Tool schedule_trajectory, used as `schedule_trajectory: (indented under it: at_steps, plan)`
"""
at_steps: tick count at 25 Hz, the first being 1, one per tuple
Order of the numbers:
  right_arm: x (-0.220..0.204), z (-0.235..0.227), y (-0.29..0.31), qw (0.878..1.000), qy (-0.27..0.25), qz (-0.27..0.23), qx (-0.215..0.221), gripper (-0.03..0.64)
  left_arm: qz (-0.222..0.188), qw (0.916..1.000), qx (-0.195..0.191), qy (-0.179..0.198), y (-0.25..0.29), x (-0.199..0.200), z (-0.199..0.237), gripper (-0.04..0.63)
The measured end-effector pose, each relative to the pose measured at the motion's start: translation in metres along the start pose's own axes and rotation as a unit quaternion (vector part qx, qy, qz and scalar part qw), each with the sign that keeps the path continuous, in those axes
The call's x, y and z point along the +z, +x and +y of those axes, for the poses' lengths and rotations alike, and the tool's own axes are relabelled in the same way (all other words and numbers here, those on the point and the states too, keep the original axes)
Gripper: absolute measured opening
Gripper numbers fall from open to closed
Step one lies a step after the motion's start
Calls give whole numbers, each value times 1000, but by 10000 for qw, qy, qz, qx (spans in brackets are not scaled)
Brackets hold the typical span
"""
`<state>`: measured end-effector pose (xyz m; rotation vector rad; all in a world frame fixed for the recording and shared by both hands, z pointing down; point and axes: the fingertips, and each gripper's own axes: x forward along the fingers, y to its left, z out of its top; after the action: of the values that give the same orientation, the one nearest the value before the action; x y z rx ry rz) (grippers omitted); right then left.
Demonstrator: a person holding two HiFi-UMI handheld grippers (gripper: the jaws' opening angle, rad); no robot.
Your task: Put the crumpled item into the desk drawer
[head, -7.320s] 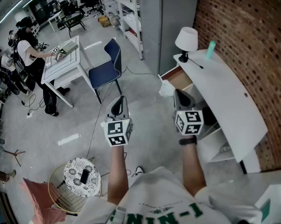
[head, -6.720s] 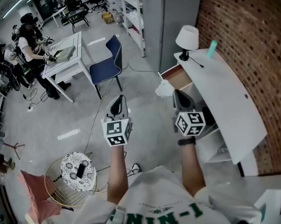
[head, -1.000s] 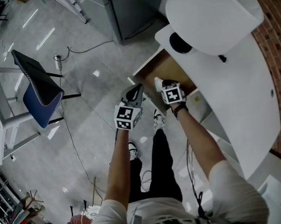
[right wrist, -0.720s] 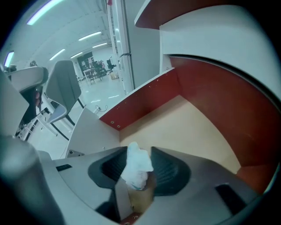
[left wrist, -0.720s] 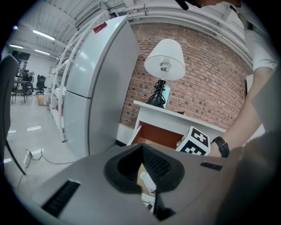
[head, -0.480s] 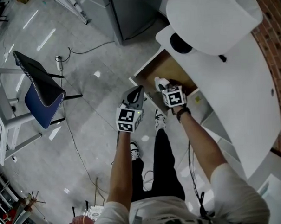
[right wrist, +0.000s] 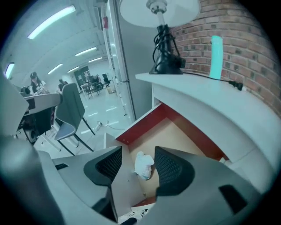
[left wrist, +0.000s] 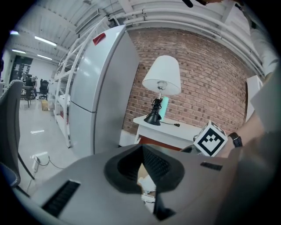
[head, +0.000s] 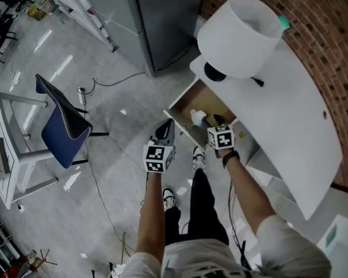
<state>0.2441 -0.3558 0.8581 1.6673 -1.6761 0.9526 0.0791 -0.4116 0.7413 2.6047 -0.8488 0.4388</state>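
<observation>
Brick wall behind, grey floor below; white curved surface (head: 299, 101) with a lamp (head: 238, 32) on it and its drawer (head: 206, 101) pulled out toward the person. Crumpled item (head: 197, 116) lies on the drawer's tan bottom, close to one side wall, touched by nothing. Right tongs (head: 218, 120) hang over the drawer pointing steeply down. Their jaws have just been opening and stand wide, released; the white wad shows in the gap between them but sits lower down, clear of both pads. Left tongs (head: 164, 129) are beside the drawer front, clenched at the tips, nothing in them. Judgement: placing looks done, step in hand is the withdrawal. Best to lift the right tongs straight out with jaws kept wide, so neither pad snags the wad or knocks the drawer wall, and to mind the lampshade above. Drawer contents: the wad only, as far as visible; rest of the bottom looks bare.
</observation>
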Motion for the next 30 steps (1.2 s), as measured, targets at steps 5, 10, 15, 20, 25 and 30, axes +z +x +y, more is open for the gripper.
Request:
schedule_trajectory:
  at_steps: [5, 10, 15, 20, 25, 30]
  plan:
    - [29, 10, -55, 9976, 264, -615, -186, 201, 60, 9999, 80, 64, -33, 27, -1, -5]
    - [51, 42, -120, 9944, -111, -1003, -328, 178, -46, 9995, 266, 137, -82, 63, -4, -5]
    - [77, 82, -193, 9865, -71, -1593, -364, 152, -277, 9989, 244, 289, -132, 98, -25, -3]
    - [89, 112, -255, 9731, 60, -2256, -467, 77, -494, 9973, 298, 458, -184, 121, -42, -5]
    - [94, 133, -309, 9598, 74, -2757, -528, 53, -846, 9938, 355, 621, -230, 151, -57, -5]
    - [97, 146, -353, 9476, 8, -3148, -549, 40, -1160, 9894, 406, 768, -270, 175, -70, -5]
